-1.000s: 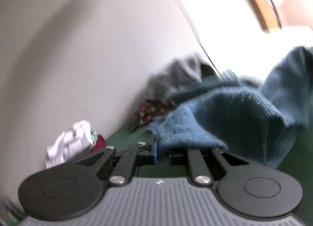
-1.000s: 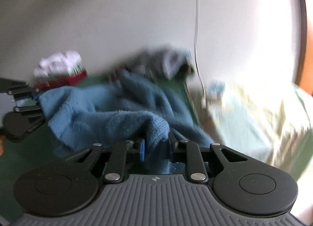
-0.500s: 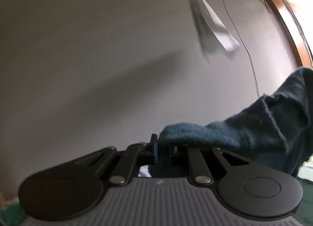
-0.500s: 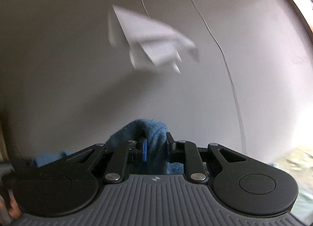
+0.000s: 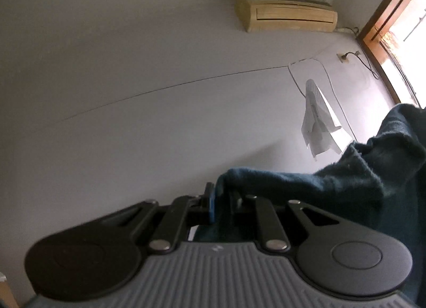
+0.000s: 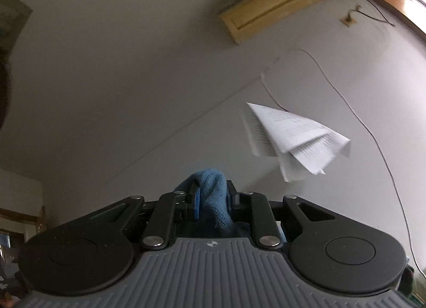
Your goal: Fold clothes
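Left tongs (image 5: 223,202): pressed onto an edge of the blue knitted garment (image 5: 346,188). The knit bunches at the pinch point. From there it runs rightward and upward, out of the left wrist view at the right border. It hangs in the air against the wall (image 5: 133,134). No desk or other support shows beneath it.

Right tongs (image 6: 213,198): pinching a rounded fold of the same blue knitted garment (image 6: 211,196). The fold stands up between the two pads and rises just above them. More of the fabric drops away below the tongs. Only this small part of the garment shows in the right wrist view.

Both views look upward at the grey wall. An old yellowed air conditioner (image 5: 286,13) is mounted high on it. A bundle of white printed paper sheets (image 6: 290,140) hangs on the wall below it. A thin cable (image 6: 372,134) runs down the wall past the paper. A wooden window frame (image 5: 383,28) borders the wall at the upper right, with bright daylight beyond.
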A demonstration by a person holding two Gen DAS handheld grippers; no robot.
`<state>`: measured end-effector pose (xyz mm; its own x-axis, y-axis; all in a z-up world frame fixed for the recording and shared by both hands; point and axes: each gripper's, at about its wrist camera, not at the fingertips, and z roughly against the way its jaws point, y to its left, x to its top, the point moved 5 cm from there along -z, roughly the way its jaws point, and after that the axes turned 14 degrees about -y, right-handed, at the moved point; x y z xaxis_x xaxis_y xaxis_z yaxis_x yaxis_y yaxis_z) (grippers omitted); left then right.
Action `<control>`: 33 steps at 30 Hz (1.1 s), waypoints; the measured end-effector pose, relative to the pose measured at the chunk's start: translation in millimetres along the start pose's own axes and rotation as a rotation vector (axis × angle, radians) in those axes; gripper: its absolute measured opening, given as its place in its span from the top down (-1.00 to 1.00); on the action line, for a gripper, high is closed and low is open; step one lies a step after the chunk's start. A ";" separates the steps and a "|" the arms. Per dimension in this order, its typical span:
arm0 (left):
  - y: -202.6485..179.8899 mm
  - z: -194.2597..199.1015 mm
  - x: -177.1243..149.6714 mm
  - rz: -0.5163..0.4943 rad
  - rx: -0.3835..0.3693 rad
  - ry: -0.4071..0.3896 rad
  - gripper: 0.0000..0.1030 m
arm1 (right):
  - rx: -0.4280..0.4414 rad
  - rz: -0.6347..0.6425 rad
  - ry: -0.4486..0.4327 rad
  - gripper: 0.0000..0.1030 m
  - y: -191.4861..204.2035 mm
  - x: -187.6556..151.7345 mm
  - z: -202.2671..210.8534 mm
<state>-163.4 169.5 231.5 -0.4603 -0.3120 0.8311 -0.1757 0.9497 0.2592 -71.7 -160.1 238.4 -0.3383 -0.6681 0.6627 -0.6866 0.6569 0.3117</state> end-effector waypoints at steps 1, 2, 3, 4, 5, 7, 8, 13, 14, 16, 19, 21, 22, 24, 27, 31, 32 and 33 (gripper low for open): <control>2.2 -0.6 -3.0 0.004 -0.001 0.006 0.68 | -0.014 0.012 0.015 0.64 1.8 -8.0 -3.4; 7.8 5.7 -12.5 0.003 0.009 0.033 0.68 | -0.031 0.020 0.033 0.64 2.2 -17.1 -7.8; 9.1 4.2 -22.0 0.001 0.016 0.060 0.68 | -0.049 0.020 0.057 0.64 -0.5 -28.7 -10.4; 9.6 1.9 -33.2 -0.006 0.023 0.090 0.67 | -0.067 0.015 0.083 0.64 -4.5 -41.4 -12.1; 8.4 -2.0 -48.0 -0.019 0.034 0.127 0.67 | -0.092 0.016 0.111 0.64 -10.4 -54.8 -15.6; 5.4 -10.6 -79.1 -0.049 0.059 0.206 0.64 | -0.140 0.023 0.163 0.63 -24.5 -82.6 -22.8; 2.6 -18.8 -99.9 -0.055 0.069 0.259 0.61 | -0.156 0.034 0.183 0.63 -31.4 -96.9 -26.2; -25.2 -86.6 -229.5 -0.054 0.063 0.585 0.56 | -0.272 0.177 0.328 0.60 -77.4 -191.4 -54.2; -33.1 -102.7 -260.3 -0.062 0.054 0.656 0.49 | -0.301 0.232 0.369 0.60 -88.8 -215.9 -59.8; -47.8 -131.1 -326.5 -0.058 0.024 0.820 0.25 | -0.374 0.378 0.455 0.55 -111.3 -266.9 -68.9; -50.3 -128.0 -403.4 -0.051 0.004 1.031 0.30 | -0.513 0.646 0.695 0.32 -149.5 -332.4 -72.8; -44.8 -106.6 -418.7 -0.047 -0.002 1.056 0.21 | -0.505 0.611 0.763 0.30 -160.2 -333.7 -57.9; -42.5 -97.0 -418.1 -0.027 -0.014 1.060 0.06 | -0.491 0.574 0.787 0.19 -164.1 -330.6 -48.9; -36.9 -70.7 -414.9 -0.005 -0.039 1.064 -0.12 | -0.464 0.499 0.835 -0.09 -171.7 -324.3 -30.8; -29.6 -29.2 -402.7 -0.003 -0.077 1.050 -0.48 | -0.456 0.450 0.900 -0.14 -179.8 -319.0 6.2; -20.8 32.1 -385.9 0.068 -0.119 1.091 -0.85 | -0.596 0.346 0.993 -0.18 -200.0 -297.0 70.8; -18.6 48.1 -382.7 0.094 -0.129 1.109 -0.85 | -0.619 0.318 1.010 -0.18 -201.1 -294.0 81.9; -19.8 60.4 -381.6 0.100 -0.137 1.124 -0.85 | -0.637 0.292 1.024 -0.18 -200.2 -292.1 90.9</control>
<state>-36.9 268.2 -120.5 0.5869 -0.0996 0.8035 -0.0539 0.9854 0.1615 106.1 -128.3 -79.5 0.4291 -0.0758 0.9001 -0.1388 0.9791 0.1486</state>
